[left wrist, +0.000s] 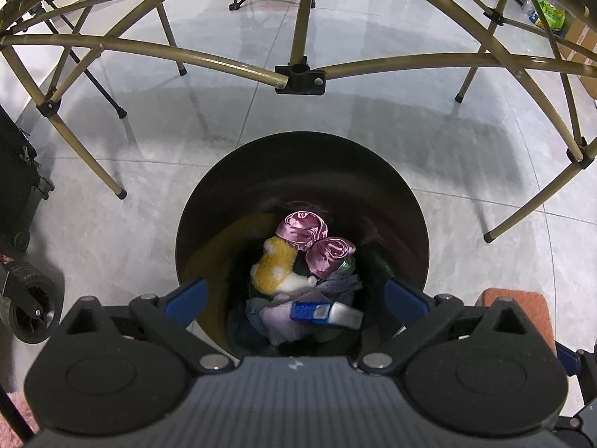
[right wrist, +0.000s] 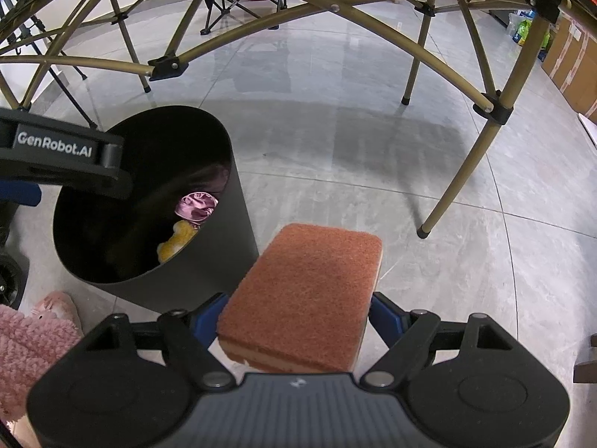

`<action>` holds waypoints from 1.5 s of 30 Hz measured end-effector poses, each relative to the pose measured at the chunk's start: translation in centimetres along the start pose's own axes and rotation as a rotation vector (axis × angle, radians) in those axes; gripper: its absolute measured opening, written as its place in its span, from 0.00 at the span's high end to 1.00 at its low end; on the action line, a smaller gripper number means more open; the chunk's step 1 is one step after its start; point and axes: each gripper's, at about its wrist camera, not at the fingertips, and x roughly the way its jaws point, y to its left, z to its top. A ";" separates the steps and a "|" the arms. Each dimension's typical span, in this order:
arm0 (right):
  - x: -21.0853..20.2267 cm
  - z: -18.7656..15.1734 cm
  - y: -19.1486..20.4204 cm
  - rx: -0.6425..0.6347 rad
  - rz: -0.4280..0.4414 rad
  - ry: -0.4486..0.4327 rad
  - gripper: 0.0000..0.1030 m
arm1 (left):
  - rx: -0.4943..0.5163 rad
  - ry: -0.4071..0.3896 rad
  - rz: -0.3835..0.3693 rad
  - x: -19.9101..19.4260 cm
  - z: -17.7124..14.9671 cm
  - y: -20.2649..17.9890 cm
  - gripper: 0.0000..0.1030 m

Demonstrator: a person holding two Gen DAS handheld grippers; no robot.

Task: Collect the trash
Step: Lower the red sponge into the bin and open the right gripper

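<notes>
My left gripper (left wrist: 296,300) hangs wide open over the bin (left wrist: 209,201), the blue pack (left wrist: 324,313) in among the trash, so now my right gripper (right wrist: 298,321), clamping the sponge (right wrist: 309,295) beside the bin, should centre above the mouth before letting go.

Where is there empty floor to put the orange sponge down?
Bare grey floor lies right of the black bin, out to the table leg. Left of the bin is crowded: a wheel and pink slipper.
</notes>
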 end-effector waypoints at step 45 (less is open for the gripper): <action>-1.7 7.1 10.8 -0.086 0.046 -0.118 0.21 | -0.173 -0.050 0.128 -1.8 -1.8 14.2 0.00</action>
